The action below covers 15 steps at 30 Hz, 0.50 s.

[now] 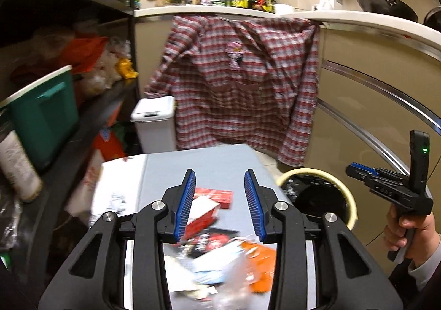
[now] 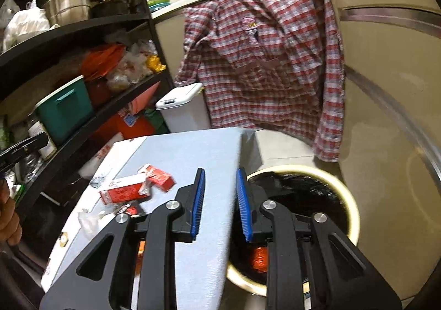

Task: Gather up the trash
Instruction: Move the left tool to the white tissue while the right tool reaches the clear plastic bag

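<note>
Cluttered kitchen shelves and a plaid shirt hanging from the counter edge frame a grey-covered surface where most of the trash is left: two red cartons, a crumpled white wrapper, dark packets and an orange wrapper. One red-orange item already lies in the black-lined bin just beside the surface, so I judge the job only begun. Both claws are empty and parted, the left claw above the pile and the right claw over the surface edge by the bin.
</note>
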Available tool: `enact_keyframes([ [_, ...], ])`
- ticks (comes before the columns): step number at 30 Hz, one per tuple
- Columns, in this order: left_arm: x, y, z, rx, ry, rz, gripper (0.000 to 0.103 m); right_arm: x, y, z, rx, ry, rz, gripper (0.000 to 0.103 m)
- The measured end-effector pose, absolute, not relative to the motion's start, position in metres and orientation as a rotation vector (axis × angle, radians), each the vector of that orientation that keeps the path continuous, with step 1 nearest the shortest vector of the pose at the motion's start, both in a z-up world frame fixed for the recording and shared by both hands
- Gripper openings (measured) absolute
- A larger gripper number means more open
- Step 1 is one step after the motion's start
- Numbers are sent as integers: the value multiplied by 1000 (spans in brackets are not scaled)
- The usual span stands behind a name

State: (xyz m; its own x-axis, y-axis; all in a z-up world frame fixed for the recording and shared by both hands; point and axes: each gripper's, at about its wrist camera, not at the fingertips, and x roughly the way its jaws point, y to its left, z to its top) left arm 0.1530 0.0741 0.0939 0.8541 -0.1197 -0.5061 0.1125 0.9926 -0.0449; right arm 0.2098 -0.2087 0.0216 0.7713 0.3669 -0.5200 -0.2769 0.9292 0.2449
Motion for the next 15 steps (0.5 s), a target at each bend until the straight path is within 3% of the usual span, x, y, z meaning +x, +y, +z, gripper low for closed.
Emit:
enact_keyframes([
  [15,153,170,35,-140,631,-1,34,201,-125,-13,122,724,546,20],
])
